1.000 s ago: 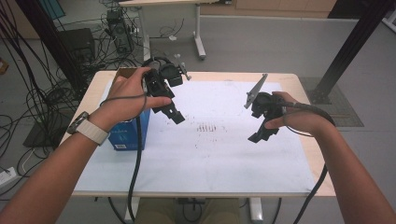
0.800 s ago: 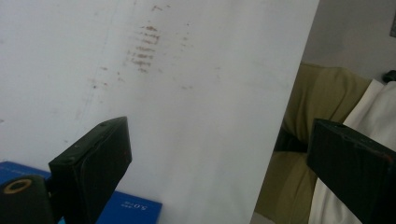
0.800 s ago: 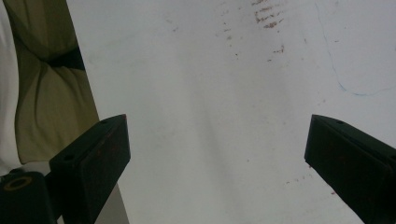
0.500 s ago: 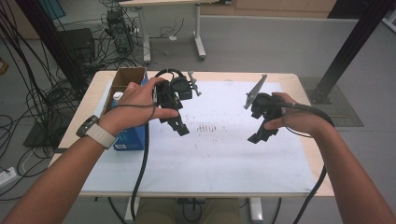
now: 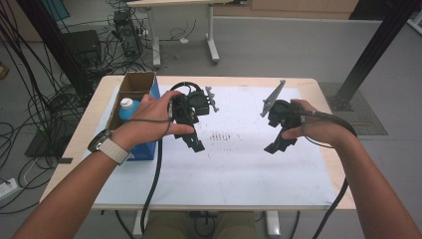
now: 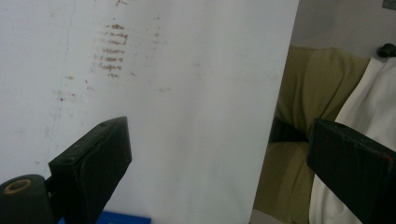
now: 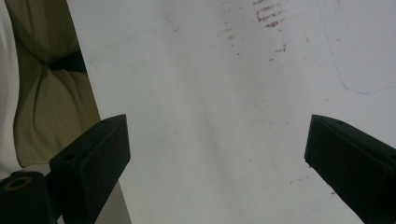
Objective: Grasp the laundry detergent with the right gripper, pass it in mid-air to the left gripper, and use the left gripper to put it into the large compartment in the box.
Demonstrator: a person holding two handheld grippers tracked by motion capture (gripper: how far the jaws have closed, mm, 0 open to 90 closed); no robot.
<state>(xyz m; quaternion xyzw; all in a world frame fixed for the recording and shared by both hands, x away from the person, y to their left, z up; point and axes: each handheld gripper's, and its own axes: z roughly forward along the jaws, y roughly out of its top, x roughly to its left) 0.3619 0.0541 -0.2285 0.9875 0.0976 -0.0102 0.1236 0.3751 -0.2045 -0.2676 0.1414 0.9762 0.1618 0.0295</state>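
Observation:
My left gripper (image 5: 193,140) hangs over the left middle of the white sheet (image 5: 234,169), held by a hand with a wristwatch. In the left gripper view its black jaws stand wide apart, and the left gripper (image 6: 219,140) is open with bare paper between them. My right gripper (image 5: 278,144) hovers over the sheet's right half, its grey three-cornered plate pointing up. In the right gripper view the right gripper (image 7: 215,135) is also open, nothing between its jaws. A patch of brown marks (image 5: 224,135) lies on the sheet between the two grippers.
An open cardboard box (image 5: 137,84) stands at the table's left edge, with a white-capped bottle (image 5: 127,105) in it and a blue box (image 5: 144,149) beside it. Cables trail from both grippers over the near table edge (image 5: 224,205). Floor cables and another desk lie beyond.
My left hand has carried its gripper to the right, from over the box at the left toward the sheet's middle. The right gripper has hardly moved.

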